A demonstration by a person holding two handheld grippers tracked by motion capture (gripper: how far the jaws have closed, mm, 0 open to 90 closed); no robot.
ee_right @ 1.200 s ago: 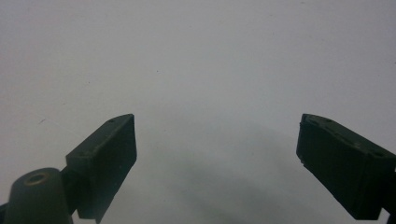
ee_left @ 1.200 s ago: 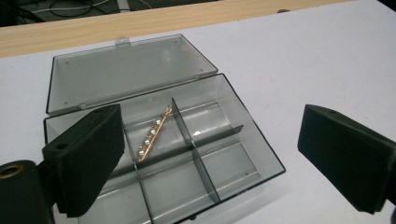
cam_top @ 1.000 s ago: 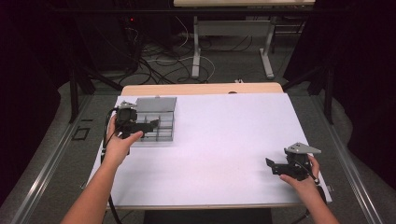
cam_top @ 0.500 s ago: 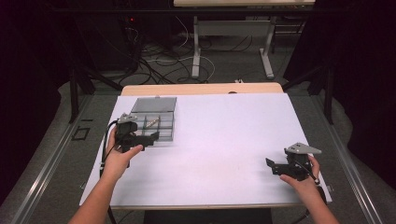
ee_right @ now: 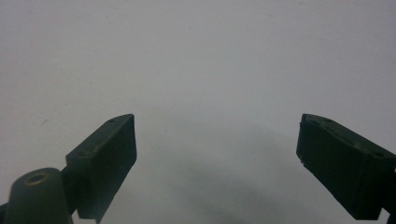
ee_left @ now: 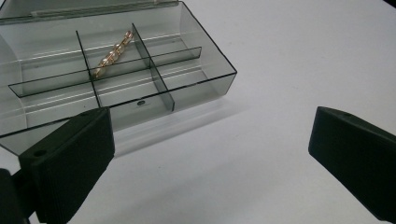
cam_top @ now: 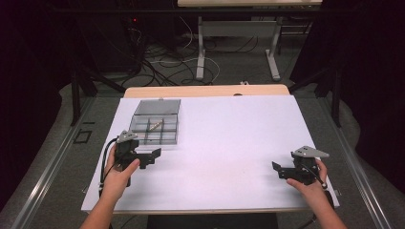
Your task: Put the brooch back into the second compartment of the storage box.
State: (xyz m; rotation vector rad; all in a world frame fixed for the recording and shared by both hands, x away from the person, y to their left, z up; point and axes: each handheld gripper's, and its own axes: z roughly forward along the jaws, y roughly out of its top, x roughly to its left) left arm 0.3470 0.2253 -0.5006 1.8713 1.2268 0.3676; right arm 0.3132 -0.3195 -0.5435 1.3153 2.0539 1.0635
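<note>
High view: a white table carries a clear plastic box at its far left, lid folded open toward the far edge. Dividers split the box into small compartments. A short string of gold and pale beads lies in the box, slanted, near its middle.

Left gripper: held in the person's left hand just in front of the box, at the box's near left corner, pointing toward the table's right. The gripper is apart from the box. A black cable runs back from it along the forearm.

Right gripper: held in the right hand near the table's front right corner, well apart from the box, pointing toward the left. A grey 3-cornered plate sits on top of it.

Left gripper view: the 2 black jaws stand spread wide with bare table between them. The box lies beyond the left-hand jaw, and the beads rest across a divider in its far middle part.

Right gripper view: the 2 jaws stand spread wide over plain white table, with nothing between them.
</note>
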